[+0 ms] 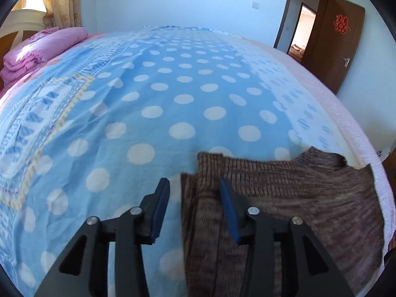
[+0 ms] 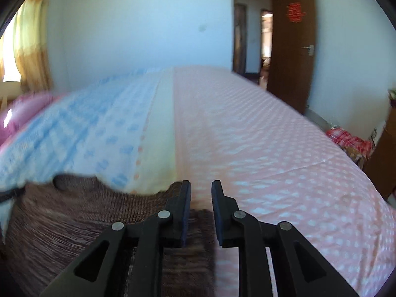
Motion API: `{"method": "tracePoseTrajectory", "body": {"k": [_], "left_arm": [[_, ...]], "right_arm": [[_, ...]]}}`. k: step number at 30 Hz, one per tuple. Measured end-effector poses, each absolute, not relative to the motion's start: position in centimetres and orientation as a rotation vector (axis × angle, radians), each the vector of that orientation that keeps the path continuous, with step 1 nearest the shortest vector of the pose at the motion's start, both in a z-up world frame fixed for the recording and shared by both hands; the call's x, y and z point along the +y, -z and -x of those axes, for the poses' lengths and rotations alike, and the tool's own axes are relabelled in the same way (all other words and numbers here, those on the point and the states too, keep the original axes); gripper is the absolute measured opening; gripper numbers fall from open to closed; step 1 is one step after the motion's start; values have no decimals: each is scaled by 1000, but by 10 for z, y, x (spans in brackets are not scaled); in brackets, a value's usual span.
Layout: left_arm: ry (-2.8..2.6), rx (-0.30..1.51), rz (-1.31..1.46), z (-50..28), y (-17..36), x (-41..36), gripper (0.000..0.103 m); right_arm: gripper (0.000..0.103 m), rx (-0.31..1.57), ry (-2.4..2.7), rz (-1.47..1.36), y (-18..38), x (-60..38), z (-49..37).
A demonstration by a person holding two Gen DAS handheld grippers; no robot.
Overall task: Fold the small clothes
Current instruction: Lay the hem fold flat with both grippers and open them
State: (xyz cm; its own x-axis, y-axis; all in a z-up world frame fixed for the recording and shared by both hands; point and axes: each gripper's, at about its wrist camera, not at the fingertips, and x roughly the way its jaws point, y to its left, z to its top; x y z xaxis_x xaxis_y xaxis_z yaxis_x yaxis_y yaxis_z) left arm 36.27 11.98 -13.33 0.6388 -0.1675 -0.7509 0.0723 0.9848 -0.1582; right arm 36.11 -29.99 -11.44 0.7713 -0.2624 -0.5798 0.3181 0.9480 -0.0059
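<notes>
Brown knit sweater [image 1: 284, 198] | left jaws straddle edge | right jaws seemingly likewise

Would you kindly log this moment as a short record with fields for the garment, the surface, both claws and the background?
garment: brown knit sweater, lying spread on the bed, a fold along its left edge
surface: bed with blue polka-dot sheet beside a pink dotted sheet
left claw: open, straddling the sweater's left edge, nothing gripped
right claw: open, over the sweater's right edge, nothing gripped
background: folded pink quilt at the bed's far left; brown door standing open
</notes>
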Motion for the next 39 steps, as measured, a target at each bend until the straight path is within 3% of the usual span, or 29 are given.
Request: {"method": "tracePoseTrajectory", "body": {"k": [4, 5, 9, 13, 14, 16, 17, 28, 32, 39], "left_arm": [[188, 840, 148, -322, 122, 129, 70], [209, 834, 149, -310, 120, 129, 70], [261, 828, 117, -273, 122, 113, 71], [253, 844, 65, -248, 133, 96, 75], [243, 855, 50, -244, 138, 92, 75], [216, 855, 26, -236, 143, 90, 75], [198, 854, 10, -233, 146, 90, 75], [127, 859, 54, -219, 159, 111, 78], [108, 846, 76, -216, 161, 116, 84], [55, 842, 45, -215, 162, 112, 93]], "right_arm": [[18, 639, 304, -179, 102, -315, -298], [20, 662, 288, -200, 105, -314, -281], [53, 741, 242, -236, 130, -291, -232], [53, 828, 252, -229, 160, -269, -218], [52, 847, 245, -233, 167, -265, -217], [28, 860, 230, -206, 176, -252, -216], [8, 855, 240, -133, 175, -243, -216], [7, 871, 266, -135, 176, -247, -186], [9, 855, 305, -216, 164, -256, -180], [9, 699, 179, -59, 123, -184, -181]]}}
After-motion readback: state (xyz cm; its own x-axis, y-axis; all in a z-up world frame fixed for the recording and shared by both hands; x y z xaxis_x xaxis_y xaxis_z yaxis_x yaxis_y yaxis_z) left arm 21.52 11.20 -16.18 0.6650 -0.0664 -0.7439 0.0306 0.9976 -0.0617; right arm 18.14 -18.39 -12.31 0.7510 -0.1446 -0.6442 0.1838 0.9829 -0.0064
